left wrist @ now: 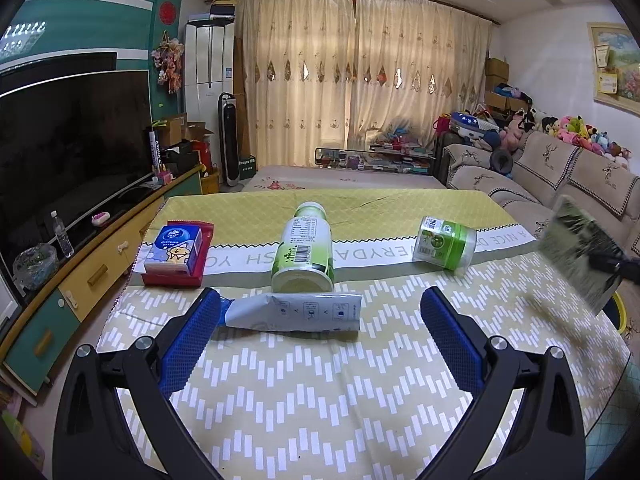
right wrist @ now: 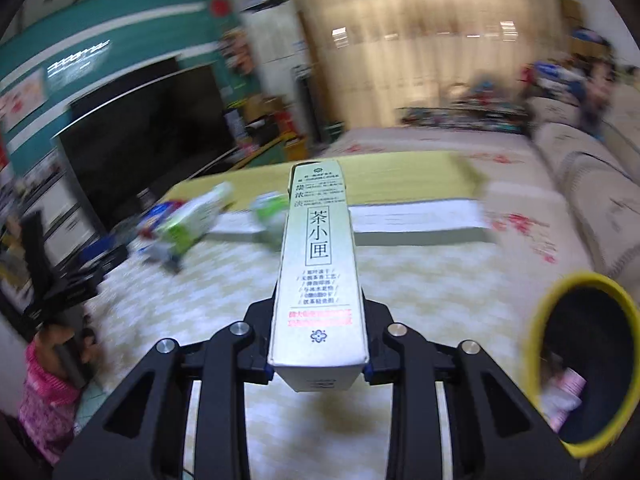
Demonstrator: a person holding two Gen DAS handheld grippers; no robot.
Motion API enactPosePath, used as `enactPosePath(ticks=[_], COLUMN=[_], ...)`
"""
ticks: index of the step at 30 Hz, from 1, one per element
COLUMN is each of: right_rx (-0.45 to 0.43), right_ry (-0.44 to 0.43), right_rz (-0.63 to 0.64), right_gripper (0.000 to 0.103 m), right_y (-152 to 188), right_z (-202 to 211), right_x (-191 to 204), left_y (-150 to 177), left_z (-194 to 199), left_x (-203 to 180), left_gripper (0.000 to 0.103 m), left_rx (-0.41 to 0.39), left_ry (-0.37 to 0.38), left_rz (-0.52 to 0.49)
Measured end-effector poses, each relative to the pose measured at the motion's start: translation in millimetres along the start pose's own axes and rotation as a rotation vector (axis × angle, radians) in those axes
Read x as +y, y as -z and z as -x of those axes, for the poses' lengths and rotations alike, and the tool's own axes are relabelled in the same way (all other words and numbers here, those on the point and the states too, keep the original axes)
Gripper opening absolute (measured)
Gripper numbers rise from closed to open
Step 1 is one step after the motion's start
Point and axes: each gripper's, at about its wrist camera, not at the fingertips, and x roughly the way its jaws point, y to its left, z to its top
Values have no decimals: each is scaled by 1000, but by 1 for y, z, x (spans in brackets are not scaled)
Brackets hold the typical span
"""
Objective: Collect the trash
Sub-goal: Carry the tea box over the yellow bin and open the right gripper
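**Tea box in your right grip, beside the bin**

Yellow-green patterned cloth covers the table (left wrist: 320, 380) in a living room with a television (left wrist: 72, 140) and drawn curtains (left wrist: 360, 80). Your right gripper (right wrist: 318, 368) pinches a tall tea box (right wrist: 318, 272) between its jaws, held above the table; a yellow-rimmed bin (right wrist: 536, 320) stands just to its right (a pale, pinkish item lies inside, too blurred to identify). Your left gripper (left wrist: 320, 312) has its blue pads (left wrist: 188, 340) spread wide, holding nothing, one pad touching or just beside a flattened silver wrapper (left wrist: 296, 312). Behind the wrapper lie a green bottle (left wrist: 302, 252), a small green jar (left wrist: 444, 242) on its side, and a tissue pack (left wrist: 180, 250).
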Motion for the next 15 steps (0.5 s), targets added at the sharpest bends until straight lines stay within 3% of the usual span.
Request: enactPosePath(ticks=[8, 13, 15], right_rx=[-53, -27, -23], right_ry=[340, 458, 460], right_rz=[-191, -290, -323], right_gripper=[28, 28, 28], right_y=[18, 34, 39], right_z=[48, 46, 44], right_x=[-107, -157, -167], left_y=[0, 1, 1], left_z=[-2, -4, -6], left_x=[-3, -2, -2], left_gripper=[98, 98, 98], left_rx=[7, 14, 17], left_ry=[3, 1, -2], left_rz=[-10, -6, -6])
